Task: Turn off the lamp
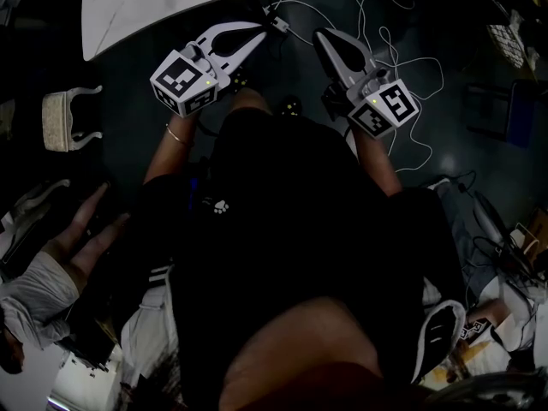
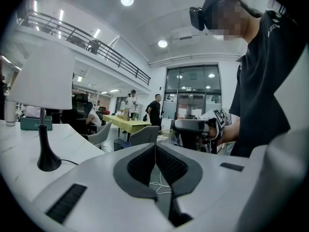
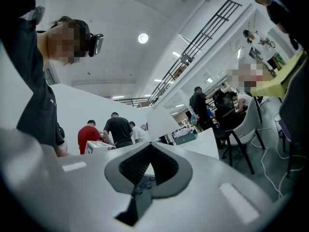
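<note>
Black-clad torso and legs of the person (image 1: 282,255) fill the head view from the centre down to 6 o'clock. Beyond them, at 11 o'clock, lies a corner of the white table (image 1: 163,7).

On that table stands the lamp (image 2: 43,76). In the left gripper view it sits at 9 o'clock of the jaws and well apart from them, with a pale boxy shade on a thin stem and a dark flared base. A dark cable runs off the base toward 3 o'clock. I cannot tell whether the lamp is lit, and no switch shows.

The left gripper (image 1: 261,31) is at 11 o'clock in the head view and the right gripper (image 1: 330,41) at 1 o'clock, both held in front of the person, tips pointing away. Each is clenched on nothing, its ribbed pads meeting at the tip. A thin white cord (image 1: 402,67) loops over the dark floor at 1 o'clock.

My reading is that the task stands at the approach, with nothing touched yet. The next move calls for finding the switch, perhaps along the cable or on the base, then bringing one closed tip up to press it.
</note>
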Tool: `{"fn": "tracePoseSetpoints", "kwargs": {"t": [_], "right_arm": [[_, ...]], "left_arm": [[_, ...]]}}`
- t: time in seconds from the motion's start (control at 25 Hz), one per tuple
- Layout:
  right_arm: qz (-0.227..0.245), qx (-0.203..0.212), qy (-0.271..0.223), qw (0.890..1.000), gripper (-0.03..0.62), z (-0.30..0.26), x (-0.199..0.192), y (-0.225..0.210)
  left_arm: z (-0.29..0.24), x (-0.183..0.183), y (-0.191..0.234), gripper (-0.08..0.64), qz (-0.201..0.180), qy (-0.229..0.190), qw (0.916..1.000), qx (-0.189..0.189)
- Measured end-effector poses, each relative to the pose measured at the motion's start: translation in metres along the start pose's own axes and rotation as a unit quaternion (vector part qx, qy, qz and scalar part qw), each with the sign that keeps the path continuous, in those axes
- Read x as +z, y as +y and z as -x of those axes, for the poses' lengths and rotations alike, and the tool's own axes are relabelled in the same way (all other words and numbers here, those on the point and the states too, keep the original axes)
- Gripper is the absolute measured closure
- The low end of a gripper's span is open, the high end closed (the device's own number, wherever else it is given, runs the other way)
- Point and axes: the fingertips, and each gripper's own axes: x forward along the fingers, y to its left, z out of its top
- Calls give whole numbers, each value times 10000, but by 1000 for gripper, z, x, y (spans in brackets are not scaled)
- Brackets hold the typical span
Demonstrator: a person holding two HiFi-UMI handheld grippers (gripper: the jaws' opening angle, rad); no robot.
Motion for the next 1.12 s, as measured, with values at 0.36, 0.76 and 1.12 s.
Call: {"fn": "tracePoseSetpoints", "kwargs": {"t": [0.36,0.76,1.12], "right_arm": [[-171,42,81,9998,592,-2,-3,-24],[-298,16,130,9995,592,-3,-10,-33],[-296,-85,178,9994,592,-1,-15,-36]], "left_arm": [[-14,-9,13,551,78,74,9999,78],[-11,-19,17,551,203,163,9994,207],[-10,-22,19,551,256,160,9993,223]]}}
